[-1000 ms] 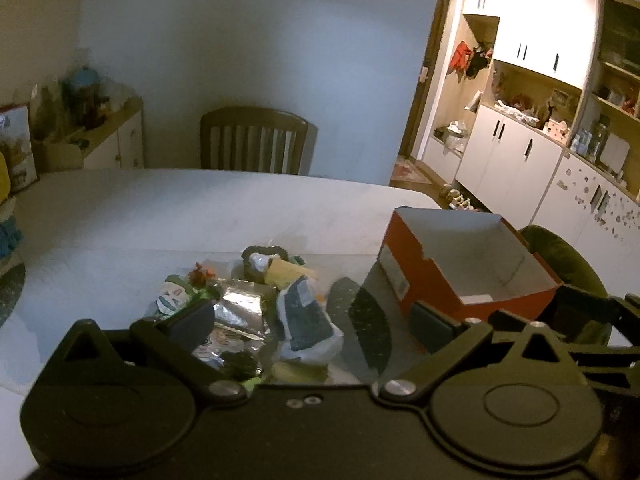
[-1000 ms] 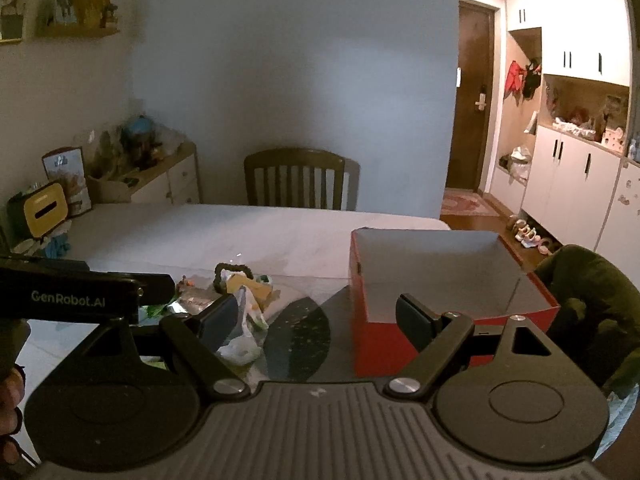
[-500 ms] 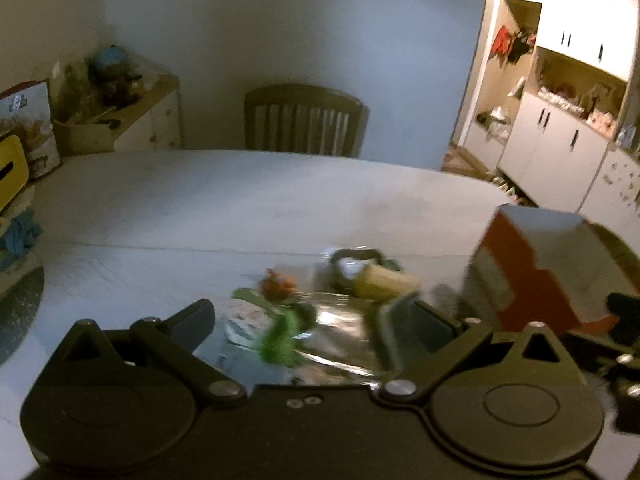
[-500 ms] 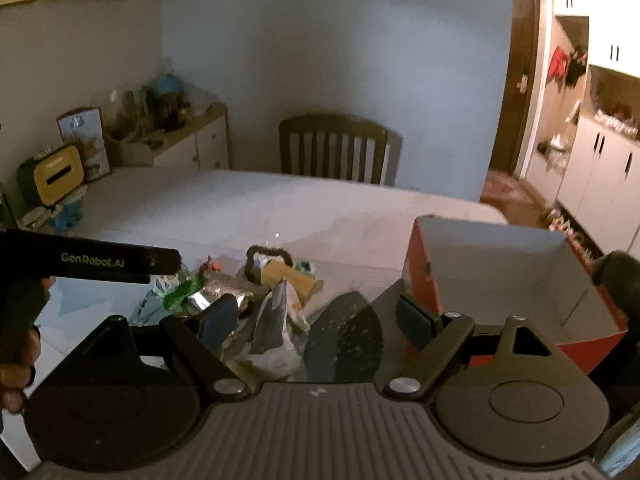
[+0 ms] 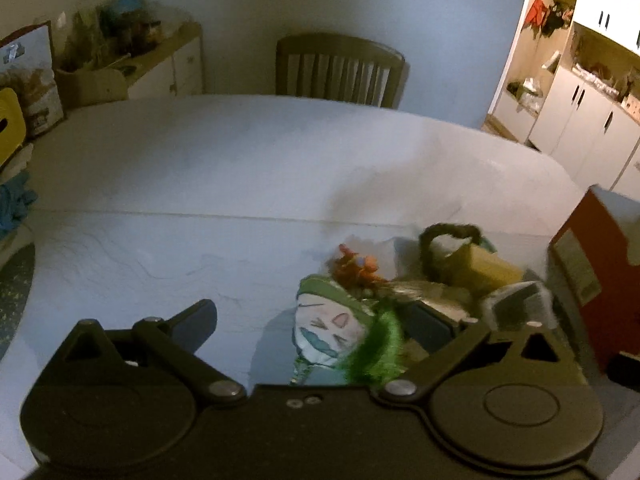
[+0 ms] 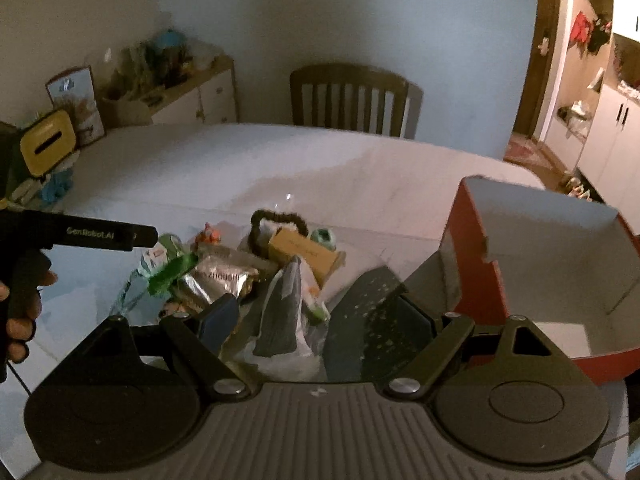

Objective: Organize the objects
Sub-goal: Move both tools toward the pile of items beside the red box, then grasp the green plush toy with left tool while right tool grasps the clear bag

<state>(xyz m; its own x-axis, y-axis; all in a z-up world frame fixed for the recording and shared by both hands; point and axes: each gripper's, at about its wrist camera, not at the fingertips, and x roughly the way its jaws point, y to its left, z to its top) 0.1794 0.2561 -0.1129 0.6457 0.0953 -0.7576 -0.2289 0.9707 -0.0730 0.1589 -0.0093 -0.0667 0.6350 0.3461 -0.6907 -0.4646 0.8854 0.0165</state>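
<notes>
Both hand-held grippers lowered toward pile (image 6: pixel 256 276); one red box (image 6: pixel 472 280), one chair (image 6: pixel 352 100).

I am holding both wrist cameras close above the table (image 5: pixel 224 168), tilting downward toward the far chair (image 6: pixel 352 100). Both are sharing the clutter pile (image 6: pixel 256 276) and red box (image 6: pixel 540 264).
</notes>
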